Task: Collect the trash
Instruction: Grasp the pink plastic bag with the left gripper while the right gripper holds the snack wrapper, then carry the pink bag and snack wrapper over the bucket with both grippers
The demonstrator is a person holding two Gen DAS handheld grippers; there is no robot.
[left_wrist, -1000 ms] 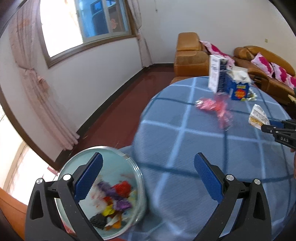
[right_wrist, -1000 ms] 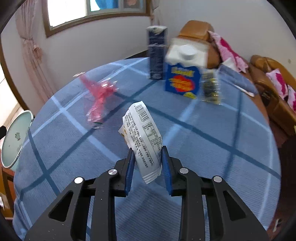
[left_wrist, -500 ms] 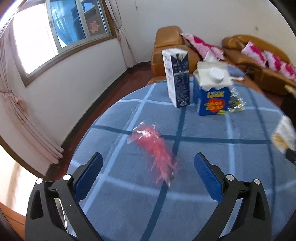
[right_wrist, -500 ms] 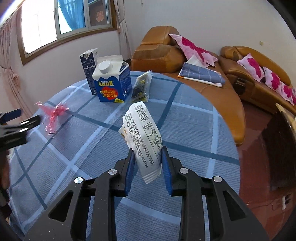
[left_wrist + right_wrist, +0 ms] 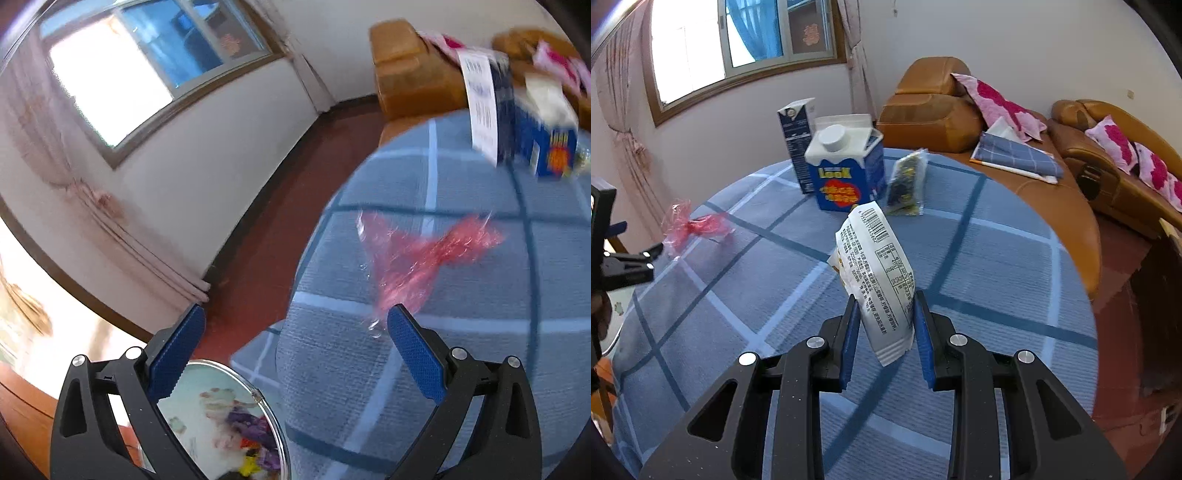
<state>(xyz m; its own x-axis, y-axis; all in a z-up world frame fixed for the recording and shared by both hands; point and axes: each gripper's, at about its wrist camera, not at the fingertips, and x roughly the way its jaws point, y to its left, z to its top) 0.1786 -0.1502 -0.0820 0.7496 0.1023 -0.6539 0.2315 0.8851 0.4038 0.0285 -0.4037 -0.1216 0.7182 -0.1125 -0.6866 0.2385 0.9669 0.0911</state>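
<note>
Since half a second ago the left gripper has swung back toward the table's left edge, so the round bin with the clear rim is again below it, and the crumpled pink-red cellophane wrapper now sits just beyond its right finger instead of between the two. Its blue-padded fingers stand wide apart with nothing between them.

The right gripper has shifted a little across the table and keeps its pads clamped on the lower part of a white printed snack packet with a barcode, held upright above the round table in a blue checked cloth.

In the right wrist view the cellophane wrapper lies near the table's left edge, close to the left gripper at the frame's left side. At the far side of the table stand a tall dark-blue carton and, just to its right and nearer, a blue-and-white carton with a white screw cap; a small clear packet with dark contents lies to the right of that. Coloured scraps lie inside the bin. An orange-brown leather sofa with pink cushions is behind the table.
</note>
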